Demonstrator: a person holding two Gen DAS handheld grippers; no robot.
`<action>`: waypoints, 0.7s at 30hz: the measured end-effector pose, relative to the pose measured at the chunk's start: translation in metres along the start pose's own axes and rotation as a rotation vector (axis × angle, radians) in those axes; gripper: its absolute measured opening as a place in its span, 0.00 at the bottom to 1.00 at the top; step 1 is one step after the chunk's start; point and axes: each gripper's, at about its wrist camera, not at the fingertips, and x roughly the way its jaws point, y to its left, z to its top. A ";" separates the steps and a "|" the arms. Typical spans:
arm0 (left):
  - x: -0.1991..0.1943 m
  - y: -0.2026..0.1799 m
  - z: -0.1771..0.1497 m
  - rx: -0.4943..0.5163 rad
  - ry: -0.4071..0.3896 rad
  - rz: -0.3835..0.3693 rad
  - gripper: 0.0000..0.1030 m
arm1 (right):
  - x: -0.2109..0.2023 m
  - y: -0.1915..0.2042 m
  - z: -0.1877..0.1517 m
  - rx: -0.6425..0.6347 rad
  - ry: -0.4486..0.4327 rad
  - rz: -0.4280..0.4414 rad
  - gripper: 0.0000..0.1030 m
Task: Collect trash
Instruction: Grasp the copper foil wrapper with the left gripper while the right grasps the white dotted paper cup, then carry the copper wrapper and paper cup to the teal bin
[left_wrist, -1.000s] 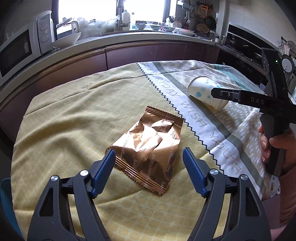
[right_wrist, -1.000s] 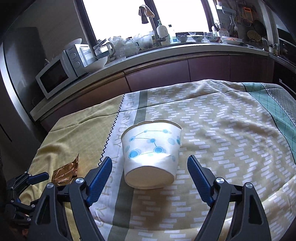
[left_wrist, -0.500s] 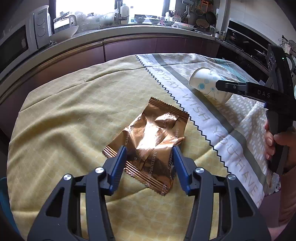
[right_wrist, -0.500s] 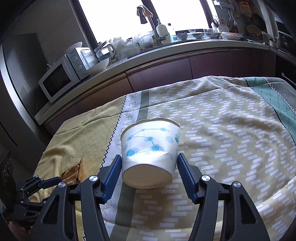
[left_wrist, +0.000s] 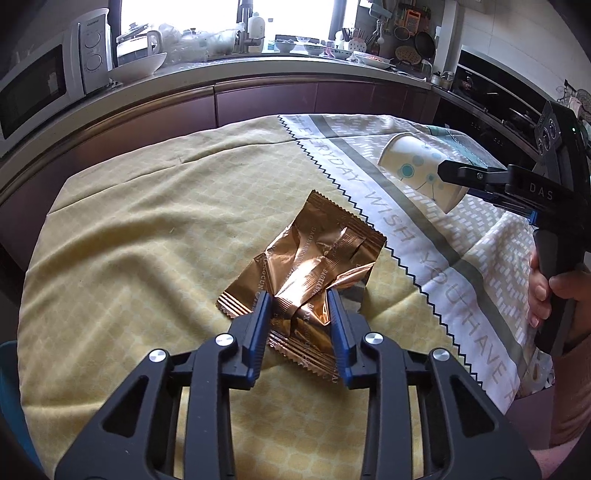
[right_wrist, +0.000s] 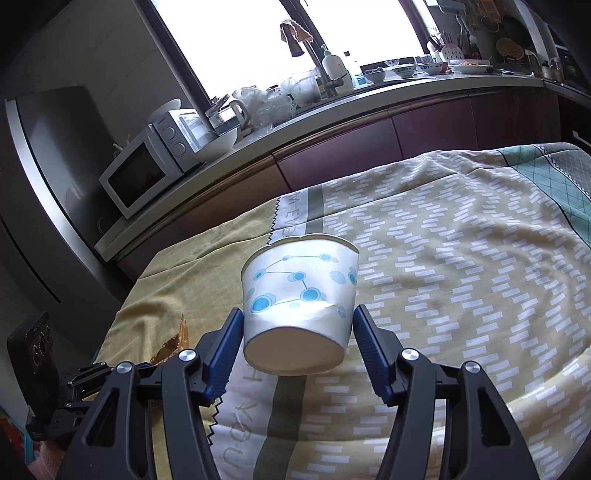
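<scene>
A crumpled copper foil wrapper (left_wrist: 321, 251) lies on the yellow part of the tablecloth (left_wrist: 129, 240). My left gripper (left_wrist: 298, 299) is down over its near end. The jaws are closing, and the blue pads pinch the foil into a bunch between them. A white paper cup (right_wrist: 295, 280) with blue dots sits tilted between the pads of my right gripper (right_wrist: 299, 321), base towards the camera and rim away. The pads press on both its sides. In the left wrist view the cup (left_wrist: 410, 166) hangs slanted just above the cloth at the right.
A person's hand (left_wrist: 543, 291) grips the right tool's handle at the table's right edge. Behind the table runs a kitchen counter (left_wrist: 258, 62) with a microwave (right_wrist: 136, 177), bowls and bottles. The patterned cloth (right_wrist: 461, 258) stretches away to the right.
The left jaws have narrowed from wide around the wrapper to pinching its near end, buckling the foil. The right jaws have come in onto the cup, which has tipped up off the cloth.
</scene>
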 end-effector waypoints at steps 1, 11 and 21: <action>-0.003 0.001 -0.001 -0.005 -0.005 -0.002 0.30 | -0.002 0.003 0.000 -0.003 -0.004 0.010 0.57; -0.043 0.022 -0.013 -0.057 -0.064 0.032 0.30 | -0.005 0.041 -0.008 -0.048 0.001 0.126 0.57; -0.086 0.054 -0.032 -0.135 -0.119 0.085 0.30 | -0.002 0.081 -0.020 -0.091 0.023 0.225 0.57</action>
